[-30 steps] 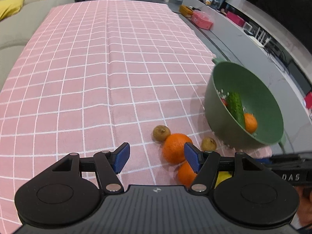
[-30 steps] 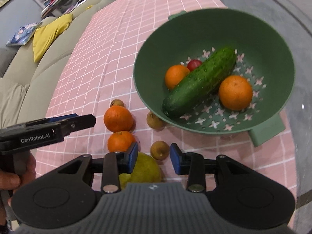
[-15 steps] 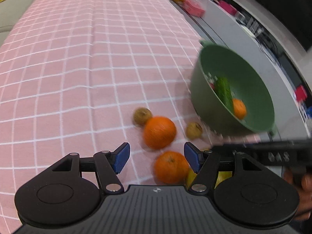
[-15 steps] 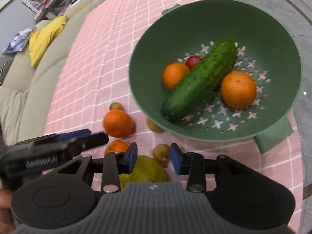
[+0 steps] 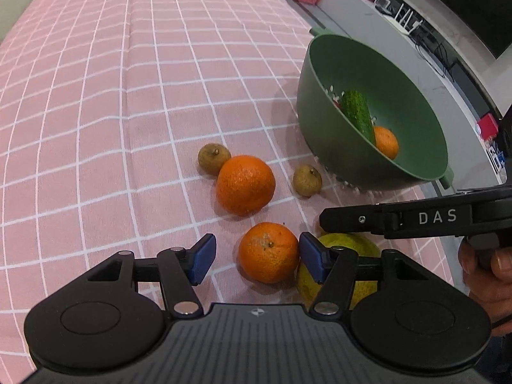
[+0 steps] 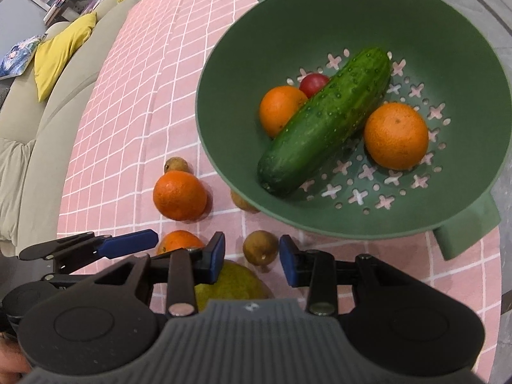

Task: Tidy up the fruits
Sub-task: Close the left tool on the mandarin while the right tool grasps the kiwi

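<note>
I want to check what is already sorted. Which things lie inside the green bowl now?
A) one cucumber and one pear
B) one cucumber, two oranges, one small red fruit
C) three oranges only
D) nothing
B: in the right wrist view the green bowl holds the cucumber, two oranges and a small red fruit.

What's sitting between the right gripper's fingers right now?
A small brown fruit lies between the open right gripper fingers, untouched, in the right wrist view.
</note>
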`<state>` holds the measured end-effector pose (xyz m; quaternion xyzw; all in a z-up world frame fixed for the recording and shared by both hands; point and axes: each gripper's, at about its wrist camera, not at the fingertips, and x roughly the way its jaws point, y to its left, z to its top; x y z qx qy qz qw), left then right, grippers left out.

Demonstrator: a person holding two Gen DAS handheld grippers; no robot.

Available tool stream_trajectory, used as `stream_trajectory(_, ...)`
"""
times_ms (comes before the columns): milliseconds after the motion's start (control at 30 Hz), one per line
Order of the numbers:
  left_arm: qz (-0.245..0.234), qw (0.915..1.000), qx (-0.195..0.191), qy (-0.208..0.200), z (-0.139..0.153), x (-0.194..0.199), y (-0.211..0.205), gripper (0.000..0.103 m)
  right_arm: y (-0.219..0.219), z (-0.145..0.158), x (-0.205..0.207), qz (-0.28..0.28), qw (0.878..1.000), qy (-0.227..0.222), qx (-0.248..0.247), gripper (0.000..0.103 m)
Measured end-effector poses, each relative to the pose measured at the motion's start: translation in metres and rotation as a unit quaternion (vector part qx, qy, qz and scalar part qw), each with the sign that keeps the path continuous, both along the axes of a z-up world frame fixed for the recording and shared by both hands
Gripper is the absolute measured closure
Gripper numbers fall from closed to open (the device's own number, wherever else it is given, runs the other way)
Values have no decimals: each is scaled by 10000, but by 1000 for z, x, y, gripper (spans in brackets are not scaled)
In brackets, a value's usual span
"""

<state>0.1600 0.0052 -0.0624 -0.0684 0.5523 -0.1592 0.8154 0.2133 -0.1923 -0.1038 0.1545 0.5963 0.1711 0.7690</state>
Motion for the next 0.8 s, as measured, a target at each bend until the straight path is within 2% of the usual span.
stream_trajectory(200, 133, 9997, -183, 58, -4, 1, 4, 32, 2, -8, 3, -48, 10000, 52, -49, 69)
stream_trajectory(233, 167, 9996, -222, 55, -5, 2, 4, 33, 2, -9, 3, -65, 9999, 75, -64, 75)
stream_trajectory(267, 192, 9994, -273, 45, -6, 1, 4, 35, 2, -10, 4, -59, 9999, 59, -99, 82)
stream_trajectory(367, 234, 9981, -560, 96, -7, 1, 6, 53, 3, -11, 4, -43, 9999, 36, -144, 83)
stream_trajectory(400, 234, 9980, -582, 106, -7, 1, 6, 55, 3, -10, 4, -33, 9999, 29, -142, 83)
stream_trajectory(800, 123, 9986, -487, 171, -5, -3, 8, 56, -23, -2, -13, 34, 9992, -175, -367, 83)
